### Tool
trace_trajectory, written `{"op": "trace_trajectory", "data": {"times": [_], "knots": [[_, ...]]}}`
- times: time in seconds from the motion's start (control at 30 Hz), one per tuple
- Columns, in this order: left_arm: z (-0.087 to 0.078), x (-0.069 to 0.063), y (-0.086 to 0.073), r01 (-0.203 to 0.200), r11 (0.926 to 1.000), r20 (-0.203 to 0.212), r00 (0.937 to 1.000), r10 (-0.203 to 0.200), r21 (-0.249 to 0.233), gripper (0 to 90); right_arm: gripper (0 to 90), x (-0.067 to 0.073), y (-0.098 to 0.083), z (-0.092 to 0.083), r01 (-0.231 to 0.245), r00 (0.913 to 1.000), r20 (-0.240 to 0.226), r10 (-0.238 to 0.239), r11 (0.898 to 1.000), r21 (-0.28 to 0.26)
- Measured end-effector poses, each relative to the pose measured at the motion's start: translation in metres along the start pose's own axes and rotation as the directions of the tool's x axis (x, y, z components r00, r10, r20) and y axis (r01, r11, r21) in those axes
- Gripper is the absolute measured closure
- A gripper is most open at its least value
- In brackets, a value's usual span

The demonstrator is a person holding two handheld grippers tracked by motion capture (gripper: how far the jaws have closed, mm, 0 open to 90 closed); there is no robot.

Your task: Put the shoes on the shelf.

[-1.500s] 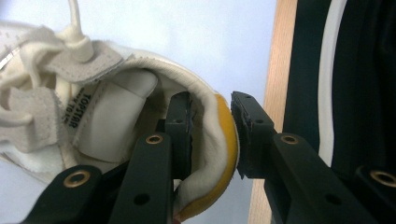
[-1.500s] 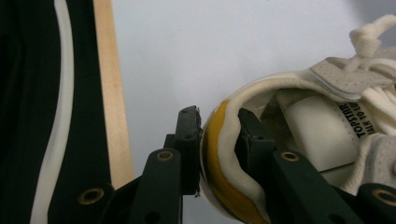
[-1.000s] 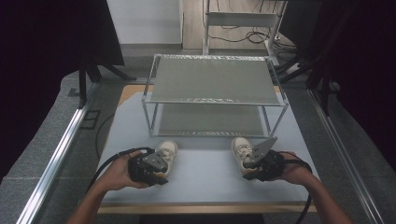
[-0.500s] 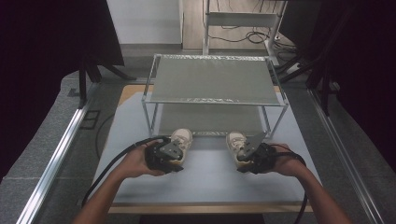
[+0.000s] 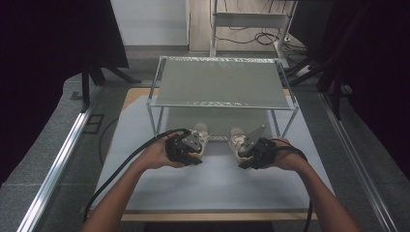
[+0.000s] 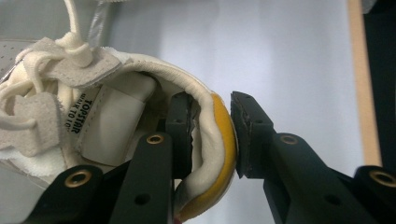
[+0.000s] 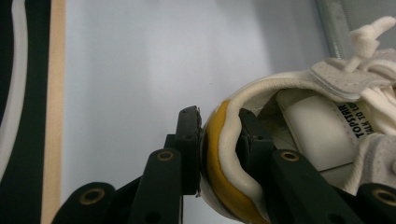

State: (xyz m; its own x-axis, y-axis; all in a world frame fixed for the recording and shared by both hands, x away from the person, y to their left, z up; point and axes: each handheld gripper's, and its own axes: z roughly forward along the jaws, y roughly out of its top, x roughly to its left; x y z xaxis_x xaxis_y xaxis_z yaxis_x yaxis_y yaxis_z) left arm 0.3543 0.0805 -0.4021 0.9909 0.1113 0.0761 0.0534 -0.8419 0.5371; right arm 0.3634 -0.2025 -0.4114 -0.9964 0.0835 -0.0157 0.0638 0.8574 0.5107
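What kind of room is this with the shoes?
Probably a lab or test workshop: a bare metal rack stands on a plain table, cables lie on the floor behind, and dark curtains hang around.

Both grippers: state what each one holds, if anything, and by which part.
The left gripper clamps one cream shoe by its heel collar; the right gripper clamps the other cream shoe likewise.

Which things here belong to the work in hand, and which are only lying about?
In use:
- left shoe, clamped by left hand-held gripper
- right shoe, clamped by right hand-held gripper
- metal rack ahead

Lying about:
- floor cables
- rail
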Motion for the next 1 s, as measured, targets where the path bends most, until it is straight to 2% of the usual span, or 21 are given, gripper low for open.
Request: {"op": "trace_trajectory", "data": {"times": [0.2, 0.43, 0.57, 0.63, 0.67, 0.93, 1.0], "knots": [[0.010, 0.015, 0.003, -0.003, 0.9999, -0.022, 0.9998, 0.003, 0.014, 70.2, 72.9, -0.012, 0.005, 0.003, 0.001, 0.9999, 0.015, -0.002, 1.000, 0.006], [0.023, 0.026, 0.006, -0.003, 1.0000, -0.021, 0.9998, 0.003, -0.001, 70.2, 72.9, -0.023, 0.016, 0.011, 0.010, 0.9992, 0.039, -0.011, 1.000, 0.014], [0.035, 0.038, 0.006, 0.000, 0.9997, -0.015, 0.9999, 0.000, -0.023, 70.2, 72.8, -0.029, 0.021, 0.016, 0.017, 0.9988, 0.047, -0.018, 1.000, 0.013], [0.036, 0.040, 0.006, -0.003, 0.9997, -0.017, 0.9998, 0.003, -0.025, 70.2, 72.8, -0.031, 0.023, 0.018, 0.015, 0.9988, 0.047, -0.015, 1.000, 0.007], [0.039, 0.043, 0.005, 0.020, 0.9992, -0.008, 0.9998, -0.020, -0.034, 70.2, 72.8, -0.035, 0.024, 0.021, 0.012, 0.9986, 0.052, -0.012, 1.000, 0.003], [0.045, 0.054, 0.007, 0.018, 0.9986, 0.001, 0.9998, -0.018, -0.049, 70.2, 72.7, -0.048, 0.026, 0.035, -0.009, 0.9979, 0.064, 0.010, 1.000, -0.009], [0.048, 0.057, 0.007, 0.029, 0.9979, -0.006, 0.9996, -0.029, -0.058, 70.2, 72.7, -0.053, 0.027, 0.038, -0.019, 0.9972, 0.072, 0.021, 1.000, -0.021]]}}
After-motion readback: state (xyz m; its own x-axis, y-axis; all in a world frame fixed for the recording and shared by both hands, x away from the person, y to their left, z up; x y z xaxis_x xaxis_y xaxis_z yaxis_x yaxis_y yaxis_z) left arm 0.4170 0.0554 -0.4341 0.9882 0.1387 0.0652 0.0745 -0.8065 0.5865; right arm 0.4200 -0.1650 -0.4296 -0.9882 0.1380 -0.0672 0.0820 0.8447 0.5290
